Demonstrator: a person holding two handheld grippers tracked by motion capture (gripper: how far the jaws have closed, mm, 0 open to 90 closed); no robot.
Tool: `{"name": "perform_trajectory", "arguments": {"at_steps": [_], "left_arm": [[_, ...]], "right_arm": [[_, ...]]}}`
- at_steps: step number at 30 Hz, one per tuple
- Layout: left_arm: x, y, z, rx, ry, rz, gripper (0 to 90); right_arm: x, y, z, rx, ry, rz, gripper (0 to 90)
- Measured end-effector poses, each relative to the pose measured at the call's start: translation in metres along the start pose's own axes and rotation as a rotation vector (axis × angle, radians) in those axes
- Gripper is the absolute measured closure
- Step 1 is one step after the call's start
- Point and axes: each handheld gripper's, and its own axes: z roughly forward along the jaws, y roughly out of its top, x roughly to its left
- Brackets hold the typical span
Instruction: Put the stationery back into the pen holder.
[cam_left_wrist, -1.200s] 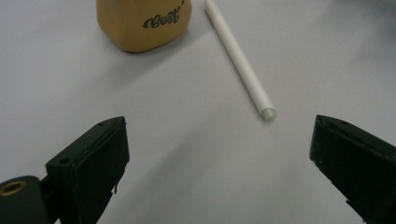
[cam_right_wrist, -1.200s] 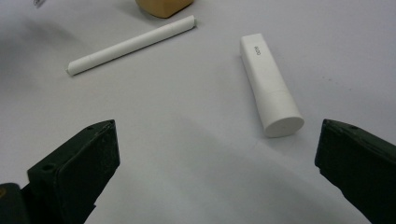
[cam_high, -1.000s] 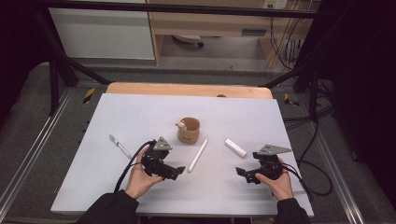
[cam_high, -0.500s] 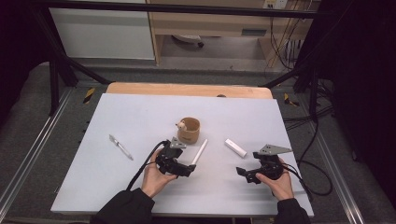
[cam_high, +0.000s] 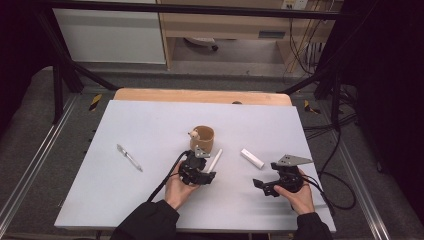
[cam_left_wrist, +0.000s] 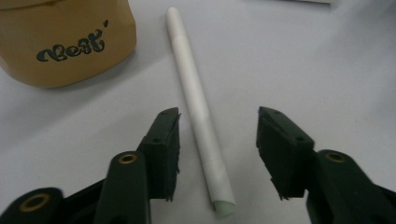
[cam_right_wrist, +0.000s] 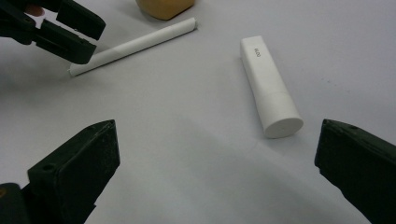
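Left gripper (cam_left_wrist: 218, 140): jaws spread, straddling the near end of a white pen (cam_left_wrist: 198, 109), one jaw on each side, neither touching it. Nothing gripped. In the high view the left gripper (cam_high: 206, 174) sits at mid-table, just in front of the cup (cam_high: 203, 138).

Right gripper (cam_right_wrist: 219, 158): jaws wide apart, holding nothing, low over bare table. In the high view the right gripper (cam_high: 261, 185) is to the right, well apart from the left one.

Cup (cam_left_wrist: 65, 42): tan, dark lettering on its side, standing just beside the pen's far end. Contents cannot be told; a small pale thing sits at its rim in the high view.

Pen (cam_high: 215, 160) lies flat on the white table (cam_high: 150, 125), slanting from the left gripper up towards the cup.

White tube (cam_right_wrist: 270, 86) lies between pen and right gripper, nearer the right. A second pen (cam_high: 129, 157) lies far left, alone.
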Motion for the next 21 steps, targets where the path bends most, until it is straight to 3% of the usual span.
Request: {"name": "perform_trajectory", "arguments": {"at_steps": [4,9,21], "left_arm": [[-0.003,0.000,0.007,0.007,0.030,0.018,62.1],[-0.005,0.000,0.012,0.011,0.059,0.022,68.7],[-0.007,0.000,0.018,0.023,0.101,0.027,74.5]], "right_arm": [[0.000,0.000,0.000,0.001,0.000,0.000,0.6],[0.000,0.000,0.000,0.000,0.001,-0.002,0.6],[0.000,0.000,0.000,-0.001,0.005,-0.003,0.7]]}}
